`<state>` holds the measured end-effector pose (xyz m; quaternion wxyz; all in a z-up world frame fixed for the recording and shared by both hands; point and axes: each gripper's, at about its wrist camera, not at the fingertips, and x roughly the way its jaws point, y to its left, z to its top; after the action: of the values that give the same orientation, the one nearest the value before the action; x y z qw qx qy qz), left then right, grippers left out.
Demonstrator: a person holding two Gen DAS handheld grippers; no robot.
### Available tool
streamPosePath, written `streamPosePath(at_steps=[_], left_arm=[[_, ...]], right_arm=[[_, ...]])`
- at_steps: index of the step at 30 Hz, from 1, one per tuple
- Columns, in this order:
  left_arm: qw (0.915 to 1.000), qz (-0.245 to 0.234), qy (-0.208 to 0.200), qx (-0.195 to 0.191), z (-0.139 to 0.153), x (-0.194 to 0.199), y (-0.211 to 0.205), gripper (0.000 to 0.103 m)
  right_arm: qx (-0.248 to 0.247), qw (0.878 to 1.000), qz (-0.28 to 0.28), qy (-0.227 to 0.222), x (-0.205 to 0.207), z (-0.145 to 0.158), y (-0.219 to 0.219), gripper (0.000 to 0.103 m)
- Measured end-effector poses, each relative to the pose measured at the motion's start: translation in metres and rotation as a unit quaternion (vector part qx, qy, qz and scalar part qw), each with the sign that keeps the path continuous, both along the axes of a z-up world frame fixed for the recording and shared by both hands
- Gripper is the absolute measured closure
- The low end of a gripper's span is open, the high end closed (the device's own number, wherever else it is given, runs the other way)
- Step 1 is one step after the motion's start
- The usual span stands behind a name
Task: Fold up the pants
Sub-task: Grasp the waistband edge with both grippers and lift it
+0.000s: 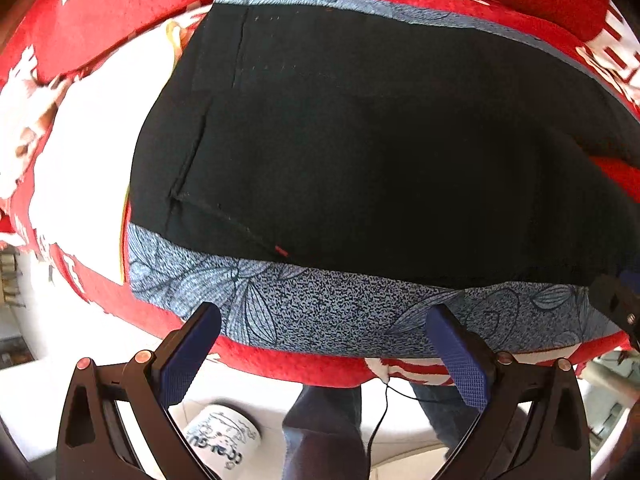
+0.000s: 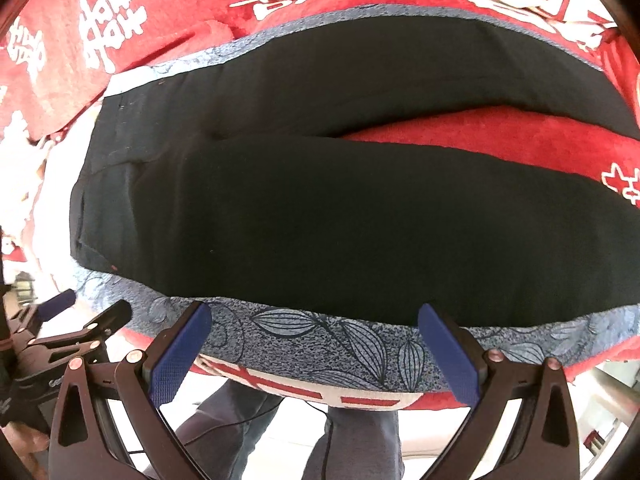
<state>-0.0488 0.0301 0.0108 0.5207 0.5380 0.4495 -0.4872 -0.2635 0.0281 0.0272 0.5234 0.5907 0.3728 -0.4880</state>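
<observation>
We held the left gripper (image 1: 322, 324) and right gripper (image 2: 314, 322) at the near edge, both spread wide and empty, touching nothing. Beyond them the black pants (image 2: 340, 208) lay flat on a blue patterned cloth (image 2: 320, 340) over the red blanket (image 2: 500, 140), legs parted. We judged a clean fold required seizing the near hem squarely, both layers together.

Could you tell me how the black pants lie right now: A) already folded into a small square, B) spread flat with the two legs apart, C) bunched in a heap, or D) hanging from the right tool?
B: the black pants lie flat on the blue patterned cloth, a red gap showing between the legs.
</observation>
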Motion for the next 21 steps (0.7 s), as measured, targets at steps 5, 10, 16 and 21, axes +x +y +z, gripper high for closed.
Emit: streamPosePath(at_steps=[5,10,16,21], left_arm=[[0.9993,0.013,0.023,0.026,-0.008,0.021,-0.006,0.0],[0.9991,-0.005,0.039,0.015,-0.01,0.057,-0.012,0.0],[0.9983,-0.009,0.034,-0.046,-0.007,0.117,-0.03,0.0],[0.9981,0.007,0.036,-0.05,-0.042,0.167,-0.034,0.0]], right_arm=[[-0.002,0.997,-0.023,-0.069,-0.007,-0.002,-0.001,0.0],[-0.017,0.988,-0.048,-0.145,0.007,0.001,0.002,0.0],[0.006,0.962,-0.107,-0.253,0.046,-0.022,0.02,0.0],[0.036,0.948,-0.119,-0.292,0.083,-0.049,0.034,0.015]])
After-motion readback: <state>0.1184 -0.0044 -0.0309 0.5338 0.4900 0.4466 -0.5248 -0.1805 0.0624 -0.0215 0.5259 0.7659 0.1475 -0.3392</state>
